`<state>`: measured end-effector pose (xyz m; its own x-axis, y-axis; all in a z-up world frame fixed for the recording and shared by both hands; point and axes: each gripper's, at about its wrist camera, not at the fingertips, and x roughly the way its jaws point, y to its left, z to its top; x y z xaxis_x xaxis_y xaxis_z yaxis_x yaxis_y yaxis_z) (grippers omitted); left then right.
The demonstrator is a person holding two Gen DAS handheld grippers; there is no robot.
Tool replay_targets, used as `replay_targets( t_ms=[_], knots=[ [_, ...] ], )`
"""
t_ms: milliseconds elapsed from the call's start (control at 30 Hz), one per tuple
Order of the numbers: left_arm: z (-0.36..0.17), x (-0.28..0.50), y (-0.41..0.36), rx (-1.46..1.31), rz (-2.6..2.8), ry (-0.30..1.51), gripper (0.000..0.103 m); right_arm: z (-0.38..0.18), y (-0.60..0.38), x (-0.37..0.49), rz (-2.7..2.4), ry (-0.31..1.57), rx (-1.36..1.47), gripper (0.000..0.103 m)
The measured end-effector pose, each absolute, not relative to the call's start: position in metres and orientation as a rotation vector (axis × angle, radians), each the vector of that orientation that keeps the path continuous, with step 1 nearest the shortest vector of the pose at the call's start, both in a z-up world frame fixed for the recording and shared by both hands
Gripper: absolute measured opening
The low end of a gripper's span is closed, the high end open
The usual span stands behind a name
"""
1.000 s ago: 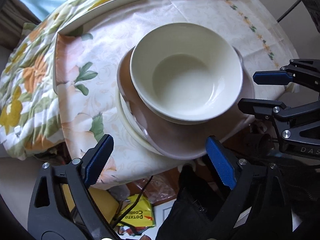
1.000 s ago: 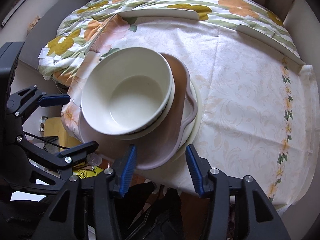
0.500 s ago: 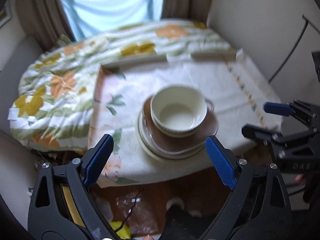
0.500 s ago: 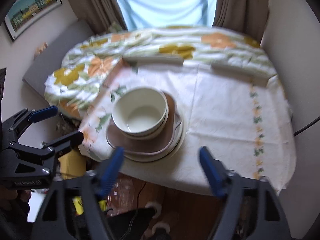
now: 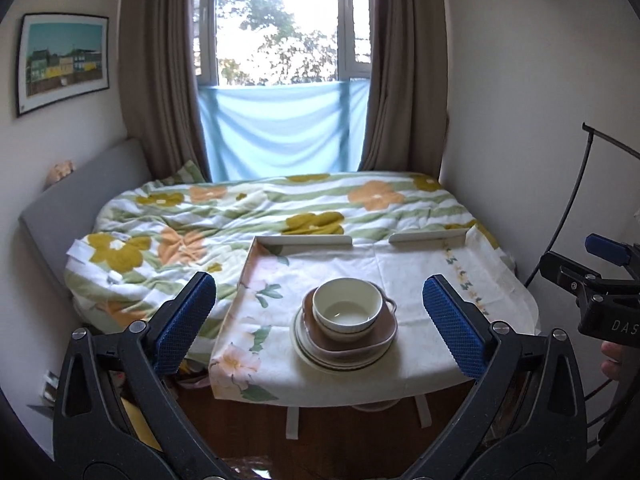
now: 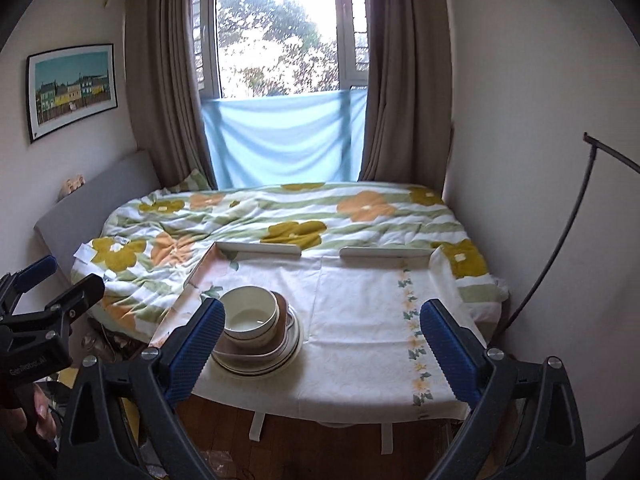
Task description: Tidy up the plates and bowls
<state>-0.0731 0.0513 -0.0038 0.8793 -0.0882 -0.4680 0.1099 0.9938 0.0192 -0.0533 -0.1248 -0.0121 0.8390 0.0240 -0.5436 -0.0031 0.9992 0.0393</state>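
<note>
The left gripper [image 5: 320,322] stands wide with nothing between its pads, its jaws having just opened a little further; the right gripper [image 6: 320,338] is wide and empty too, its jaws having just been opening. Both hang off the near edge of the table [image 5: 440,276], well apart from the stack. That stack sits near the table's front: a cream bowl [image 5: 347,309] on top, seemingly nested in a second bowl, on a brown dish [image 5: 384,336], on pale plates [image 5: 304,344]. Beyond the table lies a flowered quilt [image 5: 224,220] under a curtained window [image 5: 280,32]. By my reading the sorting looks done and the step in hand is the retreat. To do it well, keep both grippers wide so no pad catches a rim or the cloth [image 6: 360,300], draw them clear of the table edge without crossing each other, and leave the stack untouched; it sits close to the front edge, and a knock there could send it off. If anything is still wanted, it is a gentle push inward.
</note>
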Motion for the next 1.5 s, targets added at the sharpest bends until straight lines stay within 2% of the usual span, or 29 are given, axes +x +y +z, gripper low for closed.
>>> replay_targets(
  t_ms=[400, 1500],
  knots=[
    [0.009, -0.100, 0.039, 0.048, -0.079, 0.381, 0.103, -0.005, -0.134, -0.076, -0.016, 0.509, 0.043, 0.097],
    [0.010, -0.107, 0.042, 0.047, -0.057, 0.361, 0.103, -0.003, -0.133, -0.077, -0.019, 0.502, 0.049, 0.097]
  ],
)
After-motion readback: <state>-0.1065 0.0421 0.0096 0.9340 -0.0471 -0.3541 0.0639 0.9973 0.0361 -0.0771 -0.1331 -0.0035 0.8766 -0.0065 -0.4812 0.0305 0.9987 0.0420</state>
